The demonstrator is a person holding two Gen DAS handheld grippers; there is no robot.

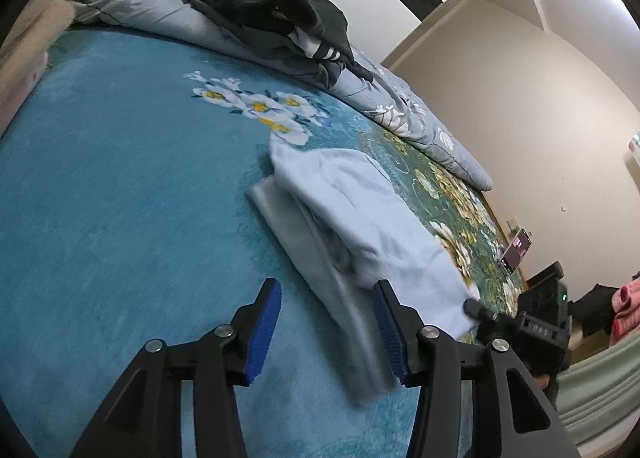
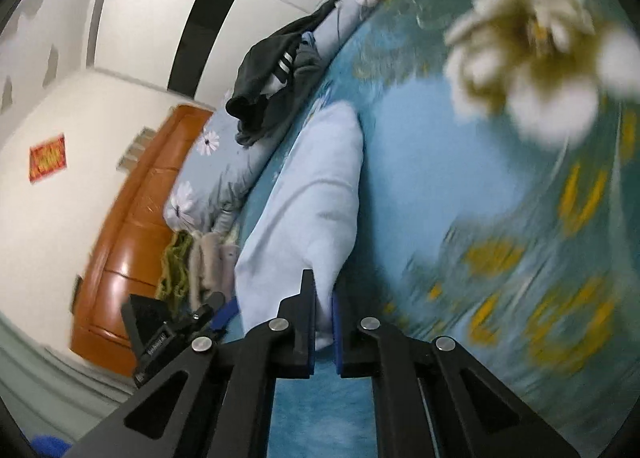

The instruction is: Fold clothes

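A pale blue garment lies partly folded on the teal flowered bed cover. My left gripper is open just above the cover, its blue pads on either side of the garment's near edge without holding it. My right gripper is shut on the near end of the same pale blue garment, which stretches away from its jaws. The right gripper also shows in the left wrist view at the garment's right corner. A pile of dark clothes lies on the folded quilt behind.
A grey flowered quilt runs along the far side of the bed. A phone stands at the bed's far edge. A wooden headboard and folded clothes are at the bed's end. Walls surround.
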